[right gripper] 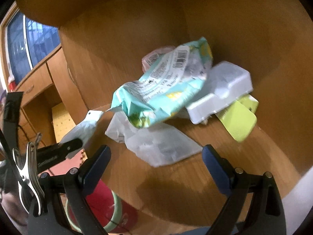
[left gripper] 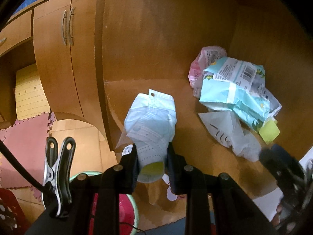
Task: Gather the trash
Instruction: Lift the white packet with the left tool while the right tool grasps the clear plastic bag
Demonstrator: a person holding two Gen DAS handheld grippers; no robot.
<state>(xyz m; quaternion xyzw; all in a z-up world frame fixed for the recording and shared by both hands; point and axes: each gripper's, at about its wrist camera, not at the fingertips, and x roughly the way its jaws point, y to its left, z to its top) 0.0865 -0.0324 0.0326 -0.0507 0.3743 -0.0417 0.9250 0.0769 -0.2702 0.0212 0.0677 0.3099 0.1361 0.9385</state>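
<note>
Wooden surface [left gripper: 195, 156]: brown laminate with a back wall and a side wall, carrying the trash.
Left gripper [left gripper: 152, 162]: jaws clenched on a pale blue face-mask packet [left gripper: 151, 117], which stands up from the pads toward 12 o'clock, over the surface's left edge.
Same packet, right wrist view [right gripper: 86, 126]: at 9 o'clock of the pile, gripped by the left gripper's dark finger.
Right gripper [right gripper: 156, 162]: jaws released and wide apart, nothing between them, pointing at the pile.
Trash pile: teal wet-wipes wrapper [right gripper: 156, 96] on top, barcode label upward; pink wrapper [left gripper: 203, 62] behind it; clear plastic bag [right gripper: 158, 146] at 6 o'clock of the wrapper, nearest the right jaws; white foam tray [right gripper: 225, 92] at 3 o'clock; lime-green plastic piece [right gripper: 238, 121] under the tray's near edge.
Floor: red bowl with pale green rim [right gripper: 105, 201] below the surface's front edge; pink foam mat [left gripper: 25, 146] at 9 o'clock.
Cabinet [left gripper: 58, 49]: wooden doors with metal handles, left of the surface.
</note>
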